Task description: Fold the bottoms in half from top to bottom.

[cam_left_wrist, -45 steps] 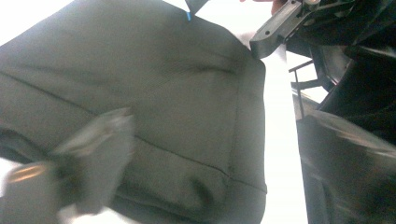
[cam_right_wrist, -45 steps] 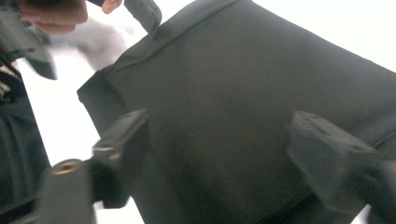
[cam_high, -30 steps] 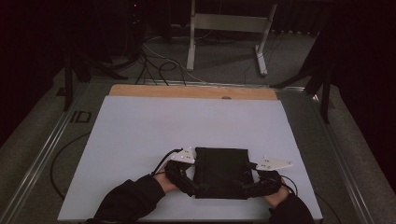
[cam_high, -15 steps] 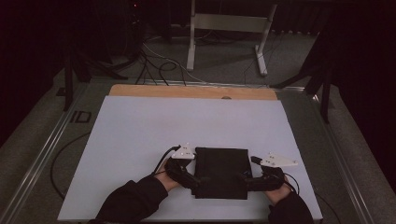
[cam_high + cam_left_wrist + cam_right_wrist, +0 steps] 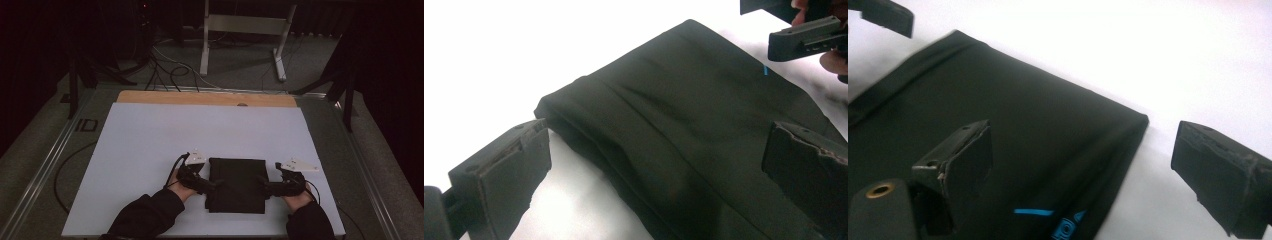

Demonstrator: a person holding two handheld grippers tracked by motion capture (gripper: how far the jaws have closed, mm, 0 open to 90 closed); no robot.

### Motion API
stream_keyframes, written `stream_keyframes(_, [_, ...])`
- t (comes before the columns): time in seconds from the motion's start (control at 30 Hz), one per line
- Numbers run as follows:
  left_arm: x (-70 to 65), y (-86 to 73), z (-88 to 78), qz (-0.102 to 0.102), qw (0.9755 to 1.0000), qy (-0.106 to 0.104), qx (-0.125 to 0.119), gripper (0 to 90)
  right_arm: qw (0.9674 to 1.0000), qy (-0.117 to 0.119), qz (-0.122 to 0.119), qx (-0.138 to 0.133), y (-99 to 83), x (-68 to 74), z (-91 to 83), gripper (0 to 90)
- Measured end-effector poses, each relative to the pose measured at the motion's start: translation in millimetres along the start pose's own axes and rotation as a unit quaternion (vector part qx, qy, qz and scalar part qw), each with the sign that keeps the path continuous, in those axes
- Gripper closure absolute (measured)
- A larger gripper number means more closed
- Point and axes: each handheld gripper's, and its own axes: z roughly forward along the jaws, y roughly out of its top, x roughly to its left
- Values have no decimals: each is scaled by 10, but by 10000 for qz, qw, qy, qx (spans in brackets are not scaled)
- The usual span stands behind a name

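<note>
High view puts the folded black garment (image 5: pixel 236 184) near our edge of the white table sheet (image 5: pixel 150 140), lying flat as a compact rectangle between our two grippers. From the left gripper view the garment (image 5: pixel 684 130) shows stacked layers along its folded edge and a small blue mark near the far side; the right gripper view shows the cloth (image 5: pixel 1013 145) with a blue printed logo close to our near edge.

We judge the folding to be nearly or fully done: the layers lie squared and no loose flap sticks out. What may remain is a last smoothing or moving the bundle aside.

Our left gripper (image 5: pixel 207 184) sits at the garment's left edge with its jaws spread wide, one over bare table, one over cloth, gripping nothing. Our right gripper (image 5: pixel 264 186) sits at the right edge, jaws likewise apart and straddling that edge, empty.

Compared with a second ago, the garment looks the same in shape and place, and both hands have stayed at its sides with only a slight shift.

Beyond the sheet we see the wooden table strip (image 5: pixel 205 98) and a metal stand (image 5: pixel 245 30) on the floor.
</note>
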Motion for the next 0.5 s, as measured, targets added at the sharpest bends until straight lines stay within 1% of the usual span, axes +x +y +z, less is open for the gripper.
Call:
stream_keyframes(0.07, [13, -14, 28, -62, 10000, 49, 35, 0, 10000, -20, 33, 31, -3, -3, 15, 98])
stream_keyframes(0.13, [22, -27, 57, -135, 9999, 77, 65, 0, 9999, 13, 50, 105, -8, -22, 57, 98])
stream_keyframes(0.17, [39, -37, 83, -258, 9996, 6, 94, 0, 9999, 32, 67, 134, -6, -22, 76, 98])
stream_keyframes(0.23, [43, -43, 107, -326, 9994, -19, 110, 0, 9997, 62, 88, 206, -3, -28, 115, 98])
stream_keyframes(0.3, [43, -43, 118, -332, 9993, -36, 151, 0, 9996, 103, 125, 245, -2, -29, 132, 98])
stream_keyframes(0.33, [39, -44, 128, -334, 9993, -30, 173, 0, 9991, 167, 192, 339, -5, -27, 148, 98])
stream_keyframes(0.4, [38, -46, 143, -332, 9992, -62, 208, 0, 9989, 168, 206, 386, -7, -22, 151, 98])
stream_keyframes(0.43, [42, -48, 150, -322, 9992, -38, 241, 0, 9987, 195, 214, 417, -11, -23, 155, 98])
stream_keyframes(0.5, [59, -62, 161, -241, 9993, 67, 289, 0, 9984, 157, 243, 486, -16, -24, 163, 98])
